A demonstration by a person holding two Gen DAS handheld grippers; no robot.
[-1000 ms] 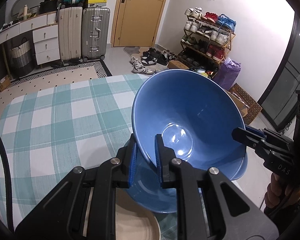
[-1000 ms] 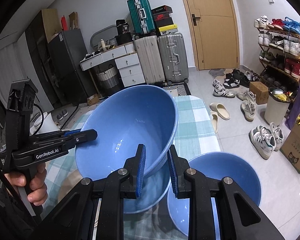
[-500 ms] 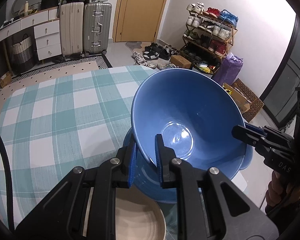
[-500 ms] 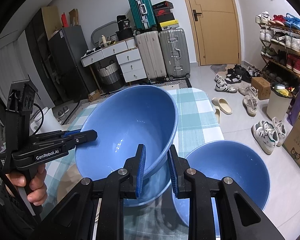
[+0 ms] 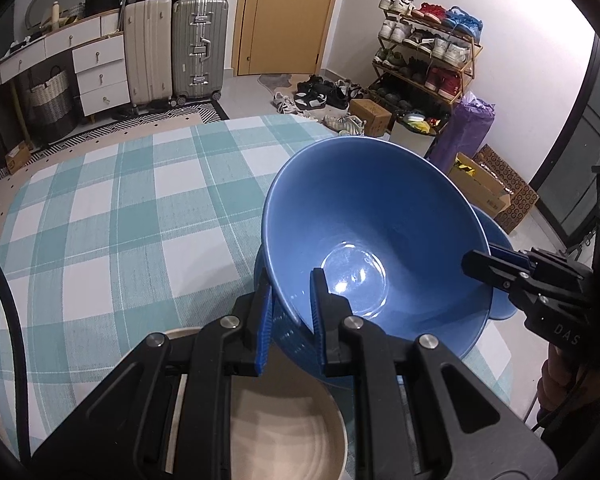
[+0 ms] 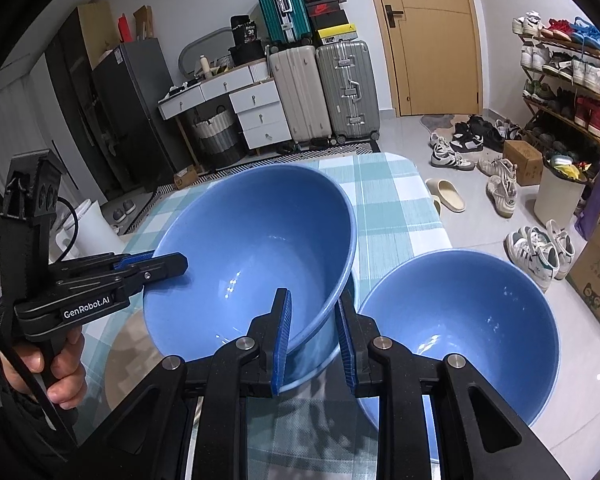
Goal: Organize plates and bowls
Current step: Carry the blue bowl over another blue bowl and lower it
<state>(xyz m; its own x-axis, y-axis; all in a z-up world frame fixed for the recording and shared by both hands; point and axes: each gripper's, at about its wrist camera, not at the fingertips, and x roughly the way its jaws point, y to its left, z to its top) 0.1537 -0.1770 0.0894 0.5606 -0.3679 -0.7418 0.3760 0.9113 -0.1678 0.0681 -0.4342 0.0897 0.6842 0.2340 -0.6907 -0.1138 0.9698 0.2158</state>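
Two grippers grasp one blue bowl (image 5: 372, 236) by opposite rims: the left gripper (image 5: 290, 312) at lower centre, the right gripper (image 6: 314, 336) likewise clenched on it. It hangs tilted above another blue bowl (image 5: 296, 340) on the checked tablecloth (image 5: 112, 216); a third bowl (image 6: 460, 328) sits lower right, a beige plate (image 5: 284, 436) at the bottom.

Left tool (image 5: 290, 316) and right tool (image 6: 314, 334) both clamped, angled downward.

Home entryway: shoe rack (image 5: 428, 64), suitcases (image 5: 176, 44)
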